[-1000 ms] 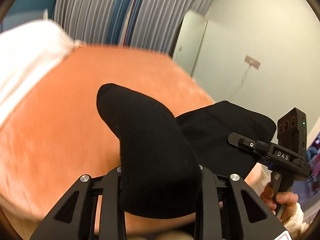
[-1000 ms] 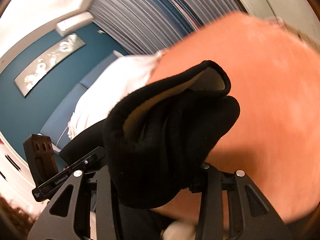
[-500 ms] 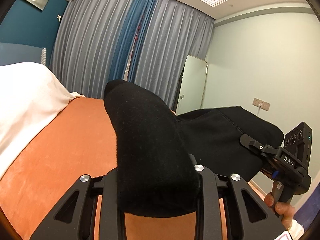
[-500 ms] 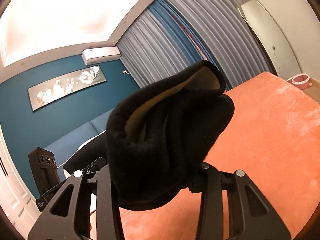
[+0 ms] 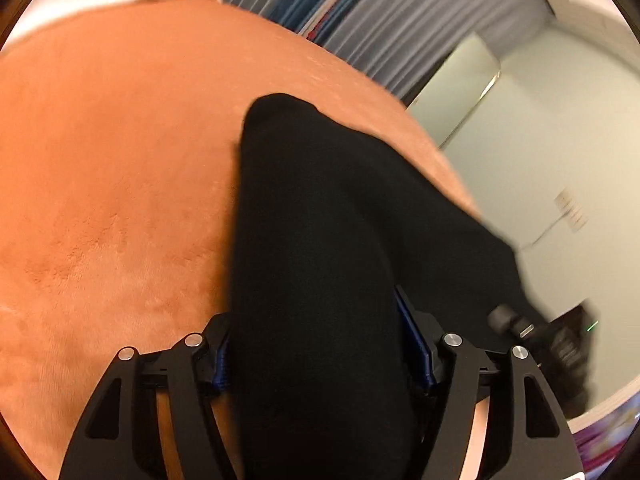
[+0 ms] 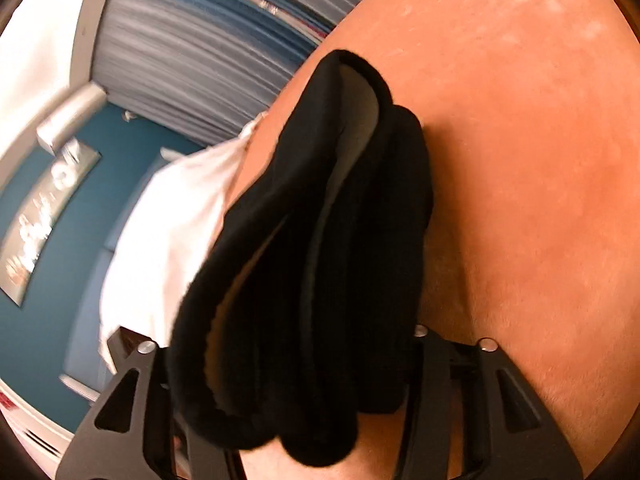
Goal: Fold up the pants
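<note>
The black, soft-knit pants (image 5: 320,248) lie bunched between the fingers of both tools, over a bed covered in an orange plush blanket (image 5: 104,184).

In the left wrist view, the left tool (image 5: 320,360) has its jaws spread wider than half a second ago: they have just been opening. A thick fold of the dark fabric fills the gap and runs from 6 o'clock up toward 12 o'clock, ending in a rounded tip over the blanket. Blue pad edges show at either side of the cloth; whether the pads press on it I cannot tell (the frame is smeared by motion). At about 4 o'clock the other black handheld tool (image 5: 560,336) shows, blurred, with a small green light, and the pants stretch across toward it.

In the right wrist view, the right tool (image 6: 296,364) has also just been opening its jaws, by less. A layered wad of the pants (image 6: 312,264), its pale lining showing along the folds, sits between the fingers and juts toward 12 o'clock. The cloth touches both fingers, but a firm pinch cannot be judged.

White bedding (image 6: 176,216) lies at 9 o'clock in that view, beyond it a teal wall (image 6: 104,248). Grey and blue striped curtains (image 5: 384,20) hang at 1 o'clock in the left view.
</note>
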A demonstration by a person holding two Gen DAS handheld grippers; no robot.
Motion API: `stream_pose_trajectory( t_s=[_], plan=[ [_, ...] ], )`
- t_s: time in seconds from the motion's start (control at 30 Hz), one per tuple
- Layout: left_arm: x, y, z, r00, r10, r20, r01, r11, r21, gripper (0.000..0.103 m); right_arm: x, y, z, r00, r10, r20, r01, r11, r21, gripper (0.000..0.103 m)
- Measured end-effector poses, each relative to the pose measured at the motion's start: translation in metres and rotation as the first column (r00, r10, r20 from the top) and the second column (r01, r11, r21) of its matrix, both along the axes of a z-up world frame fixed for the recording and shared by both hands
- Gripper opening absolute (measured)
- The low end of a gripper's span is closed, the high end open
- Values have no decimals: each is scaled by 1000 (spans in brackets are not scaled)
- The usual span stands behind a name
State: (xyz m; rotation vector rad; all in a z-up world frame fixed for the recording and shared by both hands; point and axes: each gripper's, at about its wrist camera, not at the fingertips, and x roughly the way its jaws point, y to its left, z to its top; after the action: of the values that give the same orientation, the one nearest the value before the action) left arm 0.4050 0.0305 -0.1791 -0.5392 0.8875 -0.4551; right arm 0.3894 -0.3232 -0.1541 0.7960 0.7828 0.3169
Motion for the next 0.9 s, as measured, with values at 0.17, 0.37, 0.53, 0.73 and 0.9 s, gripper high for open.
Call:
stream_pose_trajectory(
  t_s=[0.17, 0.37, 0.53, 0.73, 0.9],
  plan=[
    [-21, 13, 13, 999, 48, 25, -48, 999, -7, 71, -37, -24, 4, 999, -46, -22, 48, 994, 99, 52],
    [-132, 69, 47, 982, 167, 87, -178, 973, 146, 76, -183, -64, 28, 983, -181, 17, 180, 983, 42, 68],
    [-231, 77, 80, 966, 185, 180, -244, 883, 401, 80, -289, -49, 58, 982, -181, 48, 187, 963, -196, 85],
    [-302, 19, 109, 962, 65, 266, -193, 850, 490, 87, -324, -6, 75, 987, -158, -11, 150, 955, -256, 91],
    [-321, -19, 134, 954, 24, 300, -173, 860, 481, 87, -333, 24, 96, 992, -127, 20, 126, 932, -341, 98]
  ],
)
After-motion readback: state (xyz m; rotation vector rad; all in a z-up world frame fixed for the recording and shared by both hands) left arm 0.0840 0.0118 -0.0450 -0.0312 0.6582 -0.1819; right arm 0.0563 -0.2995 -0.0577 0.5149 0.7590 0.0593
